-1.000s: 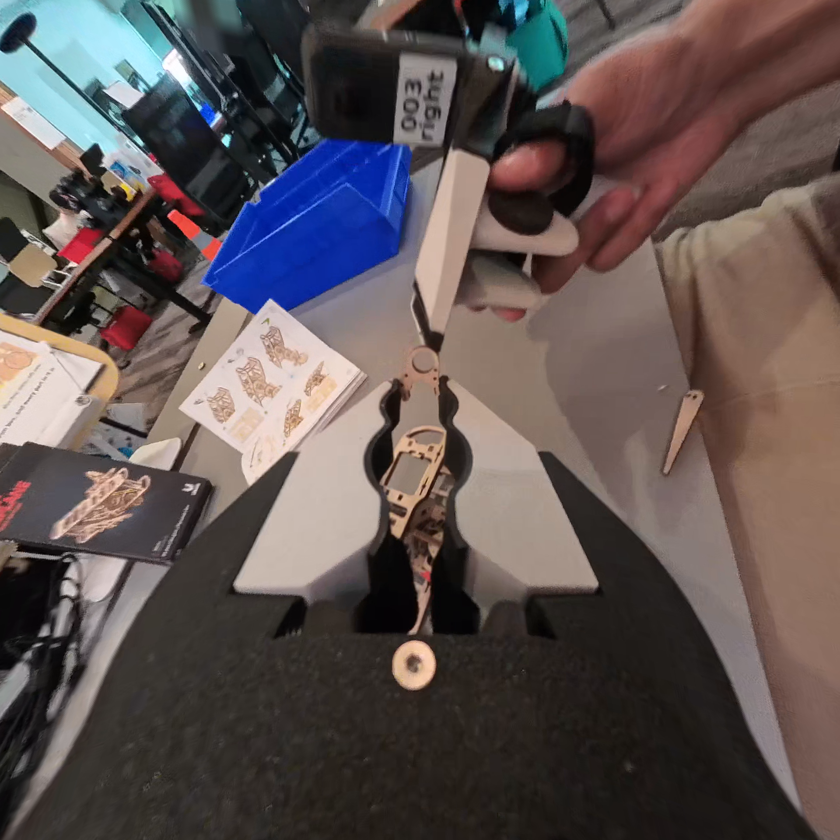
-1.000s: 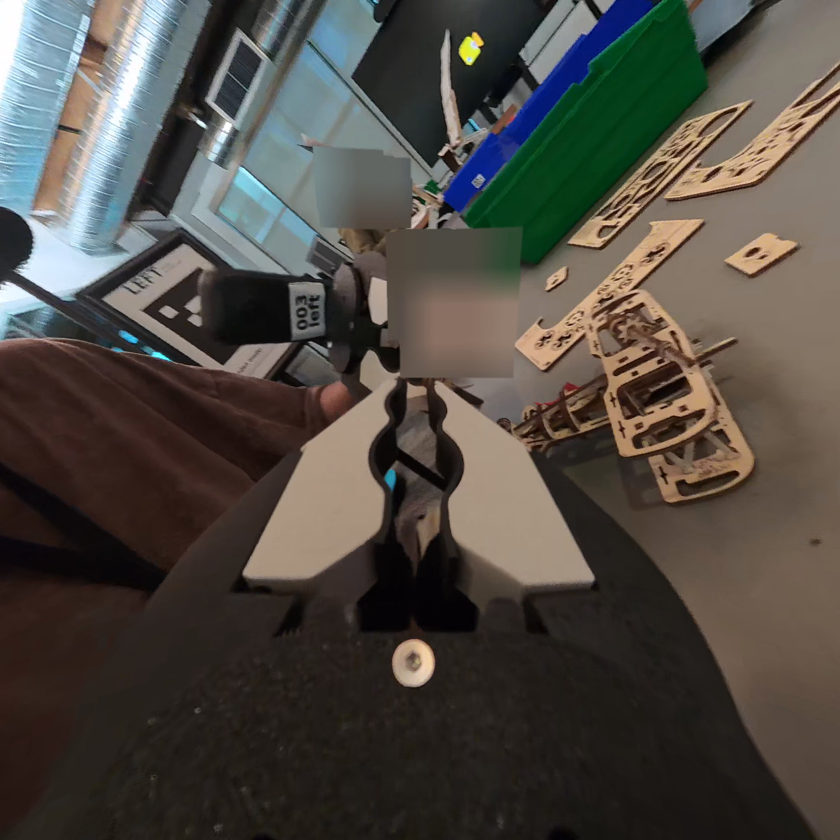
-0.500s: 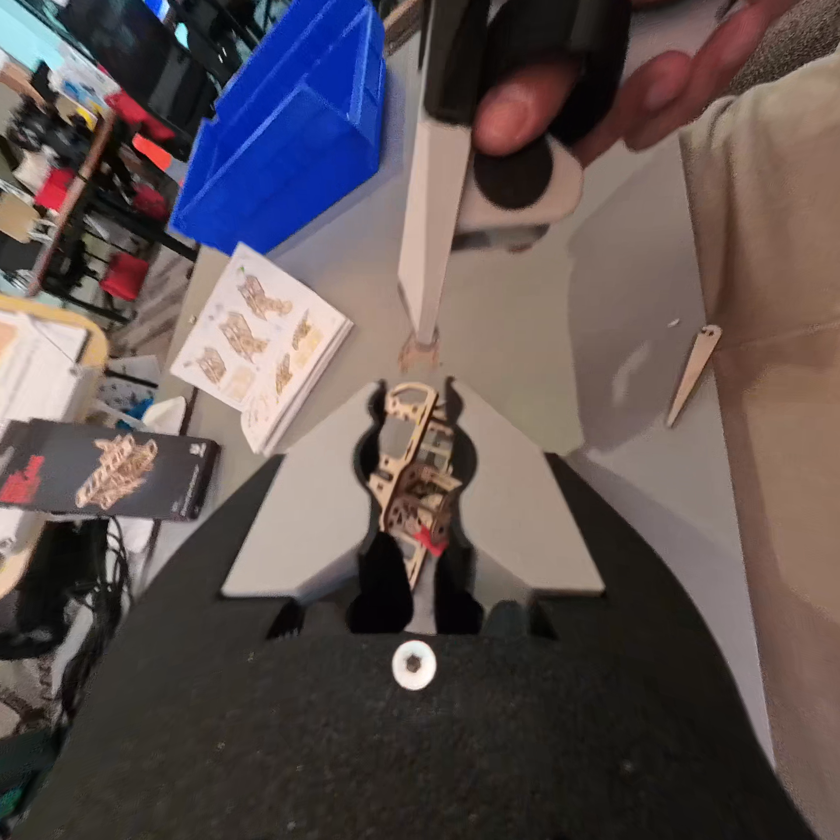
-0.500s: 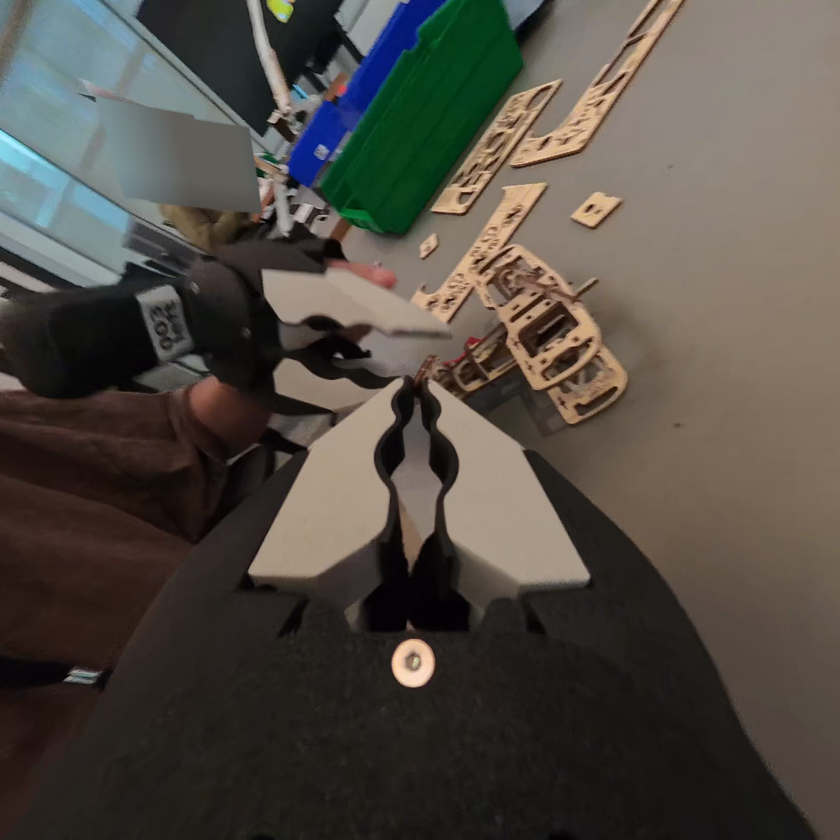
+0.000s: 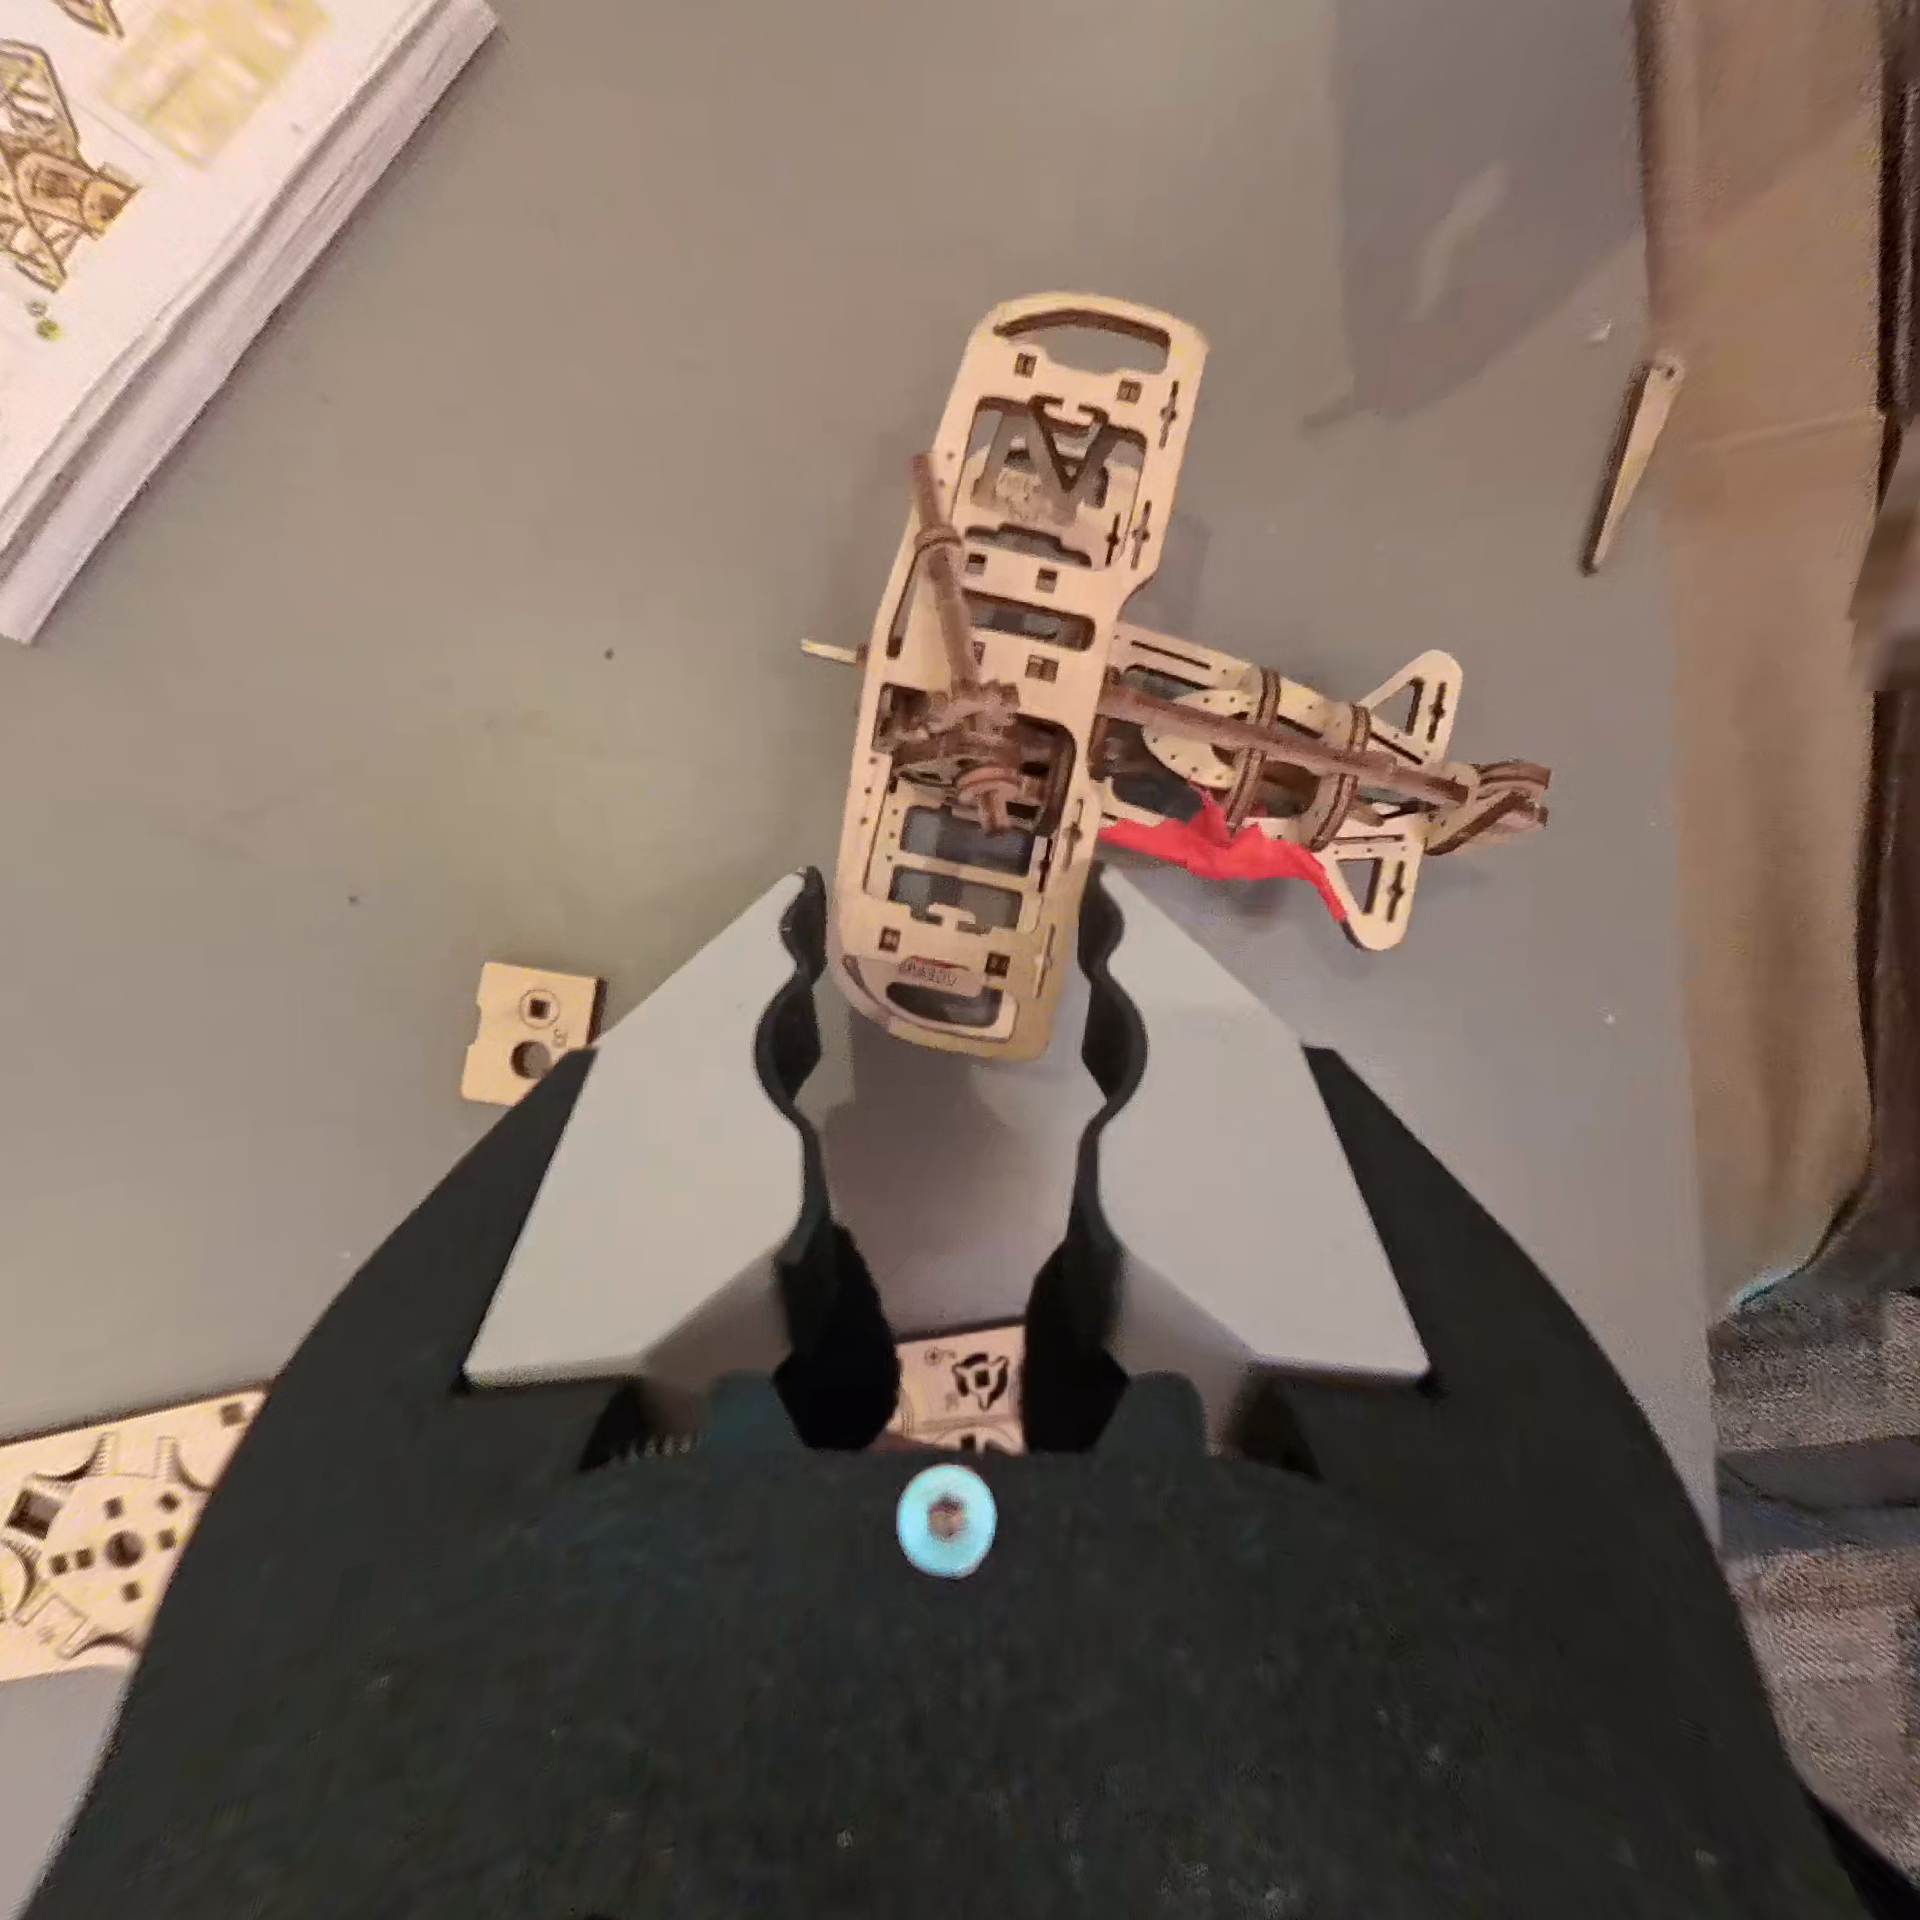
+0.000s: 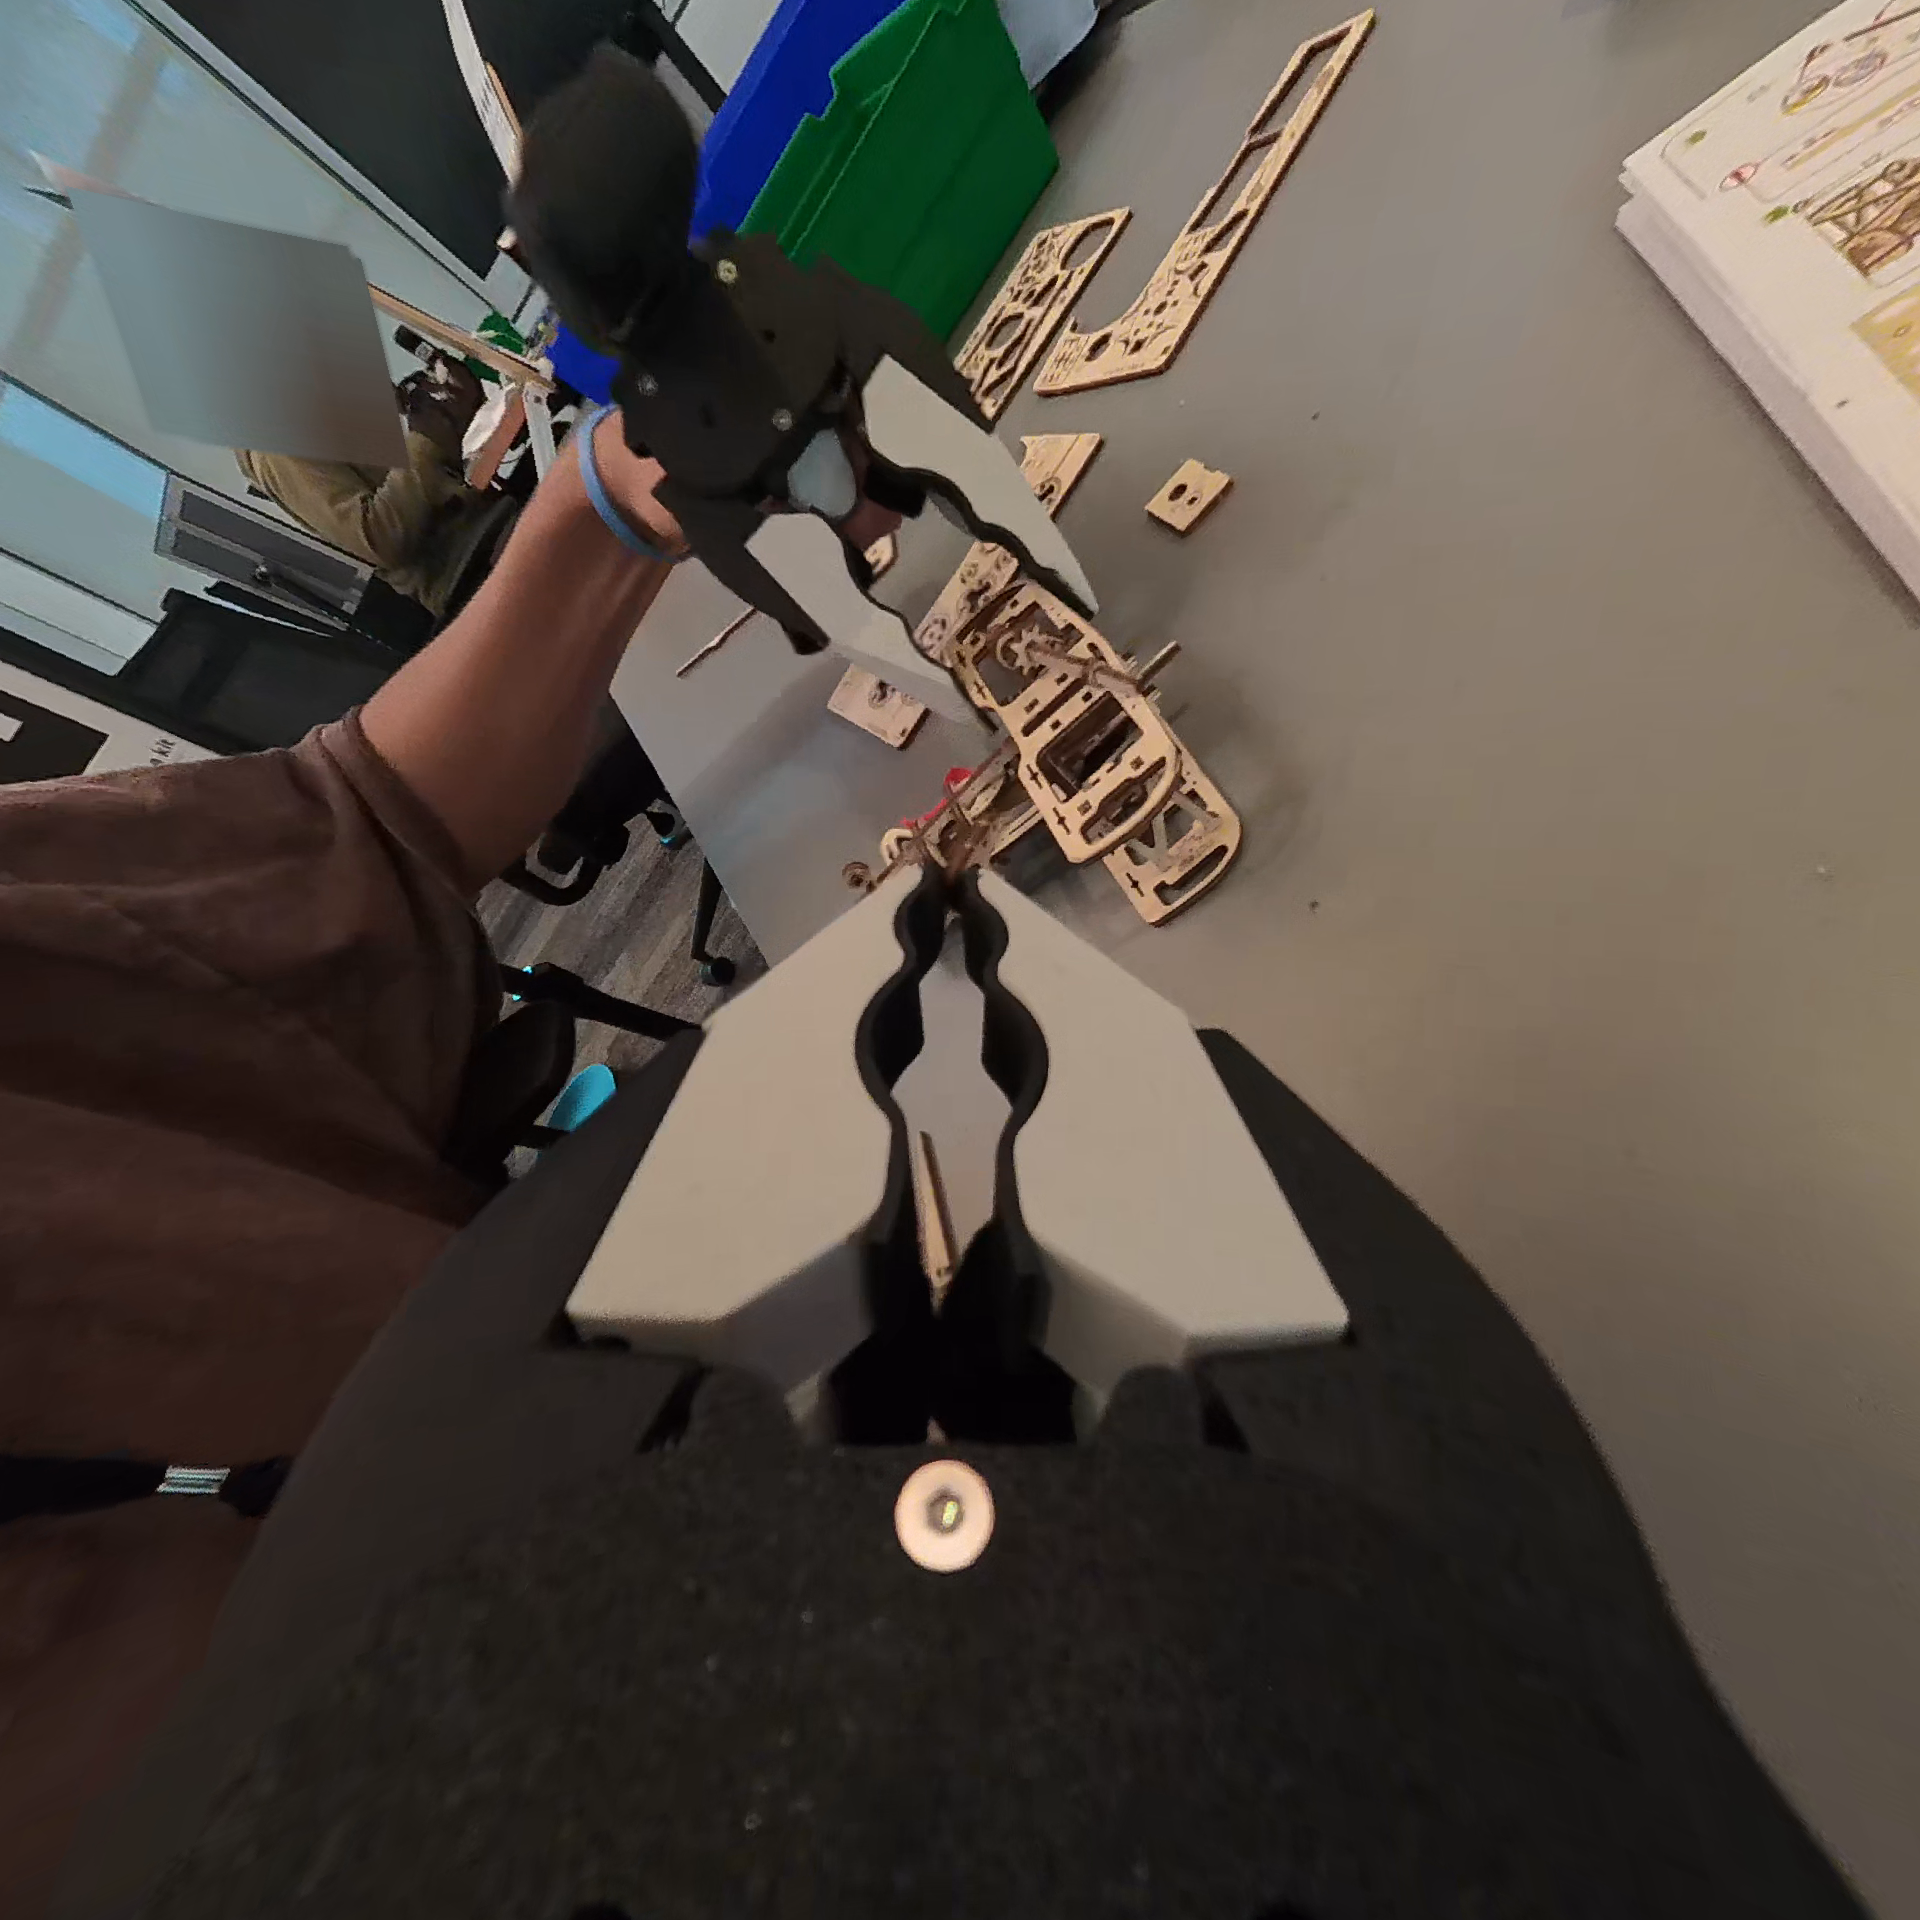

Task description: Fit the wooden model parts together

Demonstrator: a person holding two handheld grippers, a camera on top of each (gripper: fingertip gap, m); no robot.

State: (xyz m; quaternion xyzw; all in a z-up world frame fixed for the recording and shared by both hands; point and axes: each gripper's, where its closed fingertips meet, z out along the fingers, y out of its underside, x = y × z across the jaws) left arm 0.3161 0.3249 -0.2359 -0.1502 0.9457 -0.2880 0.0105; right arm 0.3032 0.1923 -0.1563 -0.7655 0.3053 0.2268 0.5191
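Our right gripper, jaws nearly closed, pinches what looks like the tail of the wooden plane model; our left gripper hovers wide open over the wing's near tip, holding nothing. The model rests on the grey table near its edge, its wing running away from us. Only the right wrist view shows the punched sheets beyond.

Wooden model plane lay on grey table, pale laser-cut plywood, half built. Slotted wing plate tilted up, tail end pointing away sideways, red scrap tucked under fuselage. Small square part lay flat nearby. Cut-out sheets lay flat farther off, apart from plane.
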